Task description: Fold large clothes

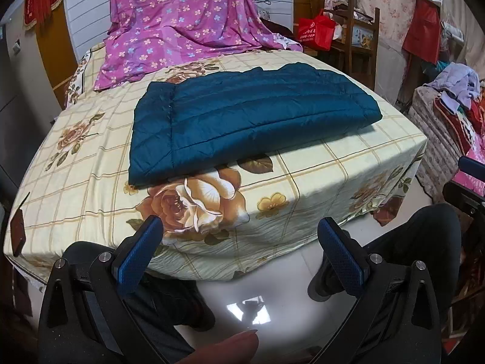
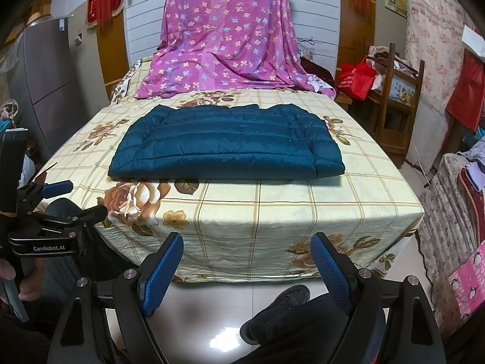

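A dark teal quilted jacket [image 1: 248, 118] lies folded into a flat rectangle on the bed's floral sheet [image 1: 318, 163]; it also shows in the right wrist view [image 2: 227, 145]. My left gripper [image 1: 239, 230] is open and empty, held off the bed's near edge, well short of the jacket. My right gripper [image 2: 247, 248] is open and empty, also back from the bed's near edge. The left gripper [image 2: 57, 200] shows at the left of the right wrist view.
A pink floral sheet [image 2: 230, 39] drapes over something at the bed's far end. A wooden chair [image 2: 397, 97] with a red bag [image 2: 356, 80] stands to the right. Piled fabrics [image 2: 454, 200] crowd the right side. The person's legs and shoes [image 2: 279, 309] are below on glossy floor.
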### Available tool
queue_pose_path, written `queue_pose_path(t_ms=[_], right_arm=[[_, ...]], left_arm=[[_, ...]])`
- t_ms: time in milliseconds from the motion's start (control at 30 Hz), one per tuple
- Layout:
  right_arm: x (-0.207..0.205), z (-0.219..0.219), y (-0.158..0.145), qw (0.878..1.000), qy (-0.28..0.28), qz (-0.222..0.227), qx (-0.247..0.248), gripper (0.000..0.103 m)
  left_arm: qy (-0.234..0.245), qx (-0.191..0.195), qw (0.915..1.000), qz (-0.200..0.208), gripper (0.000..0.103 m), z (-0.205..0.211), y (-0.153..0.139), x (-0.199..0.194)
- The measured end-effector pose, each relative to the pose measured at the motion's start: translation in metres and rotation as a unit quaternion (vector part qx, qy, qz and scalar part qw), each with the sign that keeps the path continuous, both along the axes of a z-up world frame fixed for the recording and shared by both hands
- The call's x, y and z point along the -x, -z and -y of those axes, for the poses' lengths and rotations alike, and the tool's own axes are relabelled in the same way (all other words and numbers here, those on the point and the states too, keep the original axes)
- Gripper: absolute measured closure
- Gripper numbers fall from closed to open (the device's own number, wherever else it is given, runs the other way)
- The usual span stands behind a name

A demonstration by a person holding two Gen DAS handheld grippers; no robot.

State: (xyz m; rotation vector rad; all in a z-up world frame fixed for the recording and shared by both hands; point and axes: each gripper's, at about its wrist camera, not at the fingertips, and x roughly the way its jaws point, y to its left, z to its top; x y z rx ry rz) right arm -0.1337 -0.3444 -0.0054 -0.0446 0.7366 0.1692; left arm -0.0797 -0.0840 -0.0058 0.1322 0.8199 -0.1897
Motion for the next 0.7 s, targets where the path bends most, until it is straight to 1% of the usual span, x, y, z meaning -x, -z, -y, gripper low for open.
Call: queue_pose_path(t_ms=[233, 700], right_arm=[[-0.0001, 0.0009, 0.0002, 1.000, 0.000, -0.001, 0.000, 0.019], [-0.0043, 0.0078, 0.0029, 1.000, 0.019, -0.009, -0.001, 0.019]], left_arm=[[-0.001, 0.001, 1.0000, -0.001, 0.001, 0.0004, 0.0002, 0.0000], [-0.001, 0.003, 1.0000, -0.001, 0.001, -0.0005, 0.0000, 0.0000]])
